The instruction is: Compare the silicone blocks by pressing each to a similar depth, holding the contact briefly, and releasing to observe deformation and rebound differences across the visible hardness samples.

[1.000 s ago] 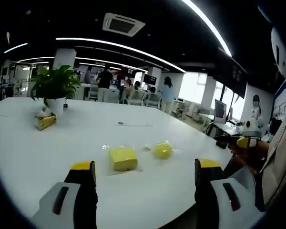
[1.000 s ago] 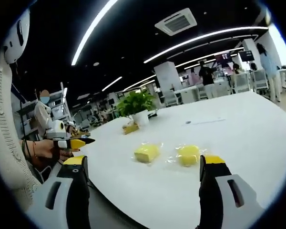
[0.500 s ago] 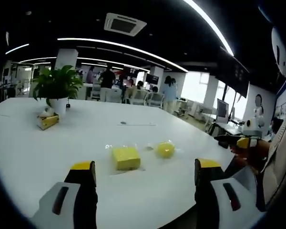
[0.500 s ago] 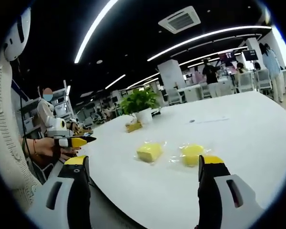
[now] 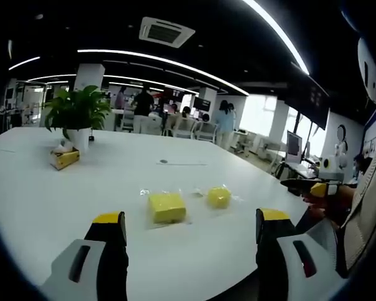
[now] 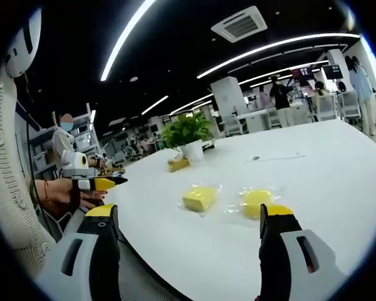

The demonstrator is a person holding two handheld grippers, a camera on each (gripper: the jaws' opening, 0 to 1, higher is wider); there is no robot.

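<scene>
- Rising from the bottom of the left gripper view, the left hand-held gripper (image 5: pixel 191 229) has its jaws spread wide with nothing between them, poised above the near edge of the white tabletop (image 5: pixel 62 200).
- In the right gripper view the right hand-held gripper (image 6: pixel 187 222) is likewise wide apart and holds nothing, hanging over the tabletop's edge.
- Off to the right of the left gripper's jaws, the other gripper's yellow-tipped jaws show in a hand (image 5: pixel 335 195); in the right gripper view a hand (image 6: pixel 62 191) with the other gripper's yellow tip sits to the left of the jaws.
- Just ahead of the left gripper, between its jaws, lies the square block (image 5: pixel 167 207), yellow, in a clear wrapper, flat on the tabletop.
- Beside it, slightly further on and to its right, lies the round block (image 5: pixel 219 196), also yellow and wrapped; the two are near but apart.
- From the right gripper, the square block (image 6: pixel 199 198) lies ahead between the jaws, and the round block (image 6: pixel 255 202) is just above the right jaw's tip; neither touches a gripper.
- Further along the tabletop a small yellow box (image 5: pixel 64 158) sits in front of a potted plant (image 5: pixel 77 115).
- A thin pen-like item (image 5: pixel 182 163) lies past the blocks; I cannot tell what it is.
- Far behind, people (image 5: pixel 141 110) stand and sit among desks and chairs under long ceiling lights.
</scene>
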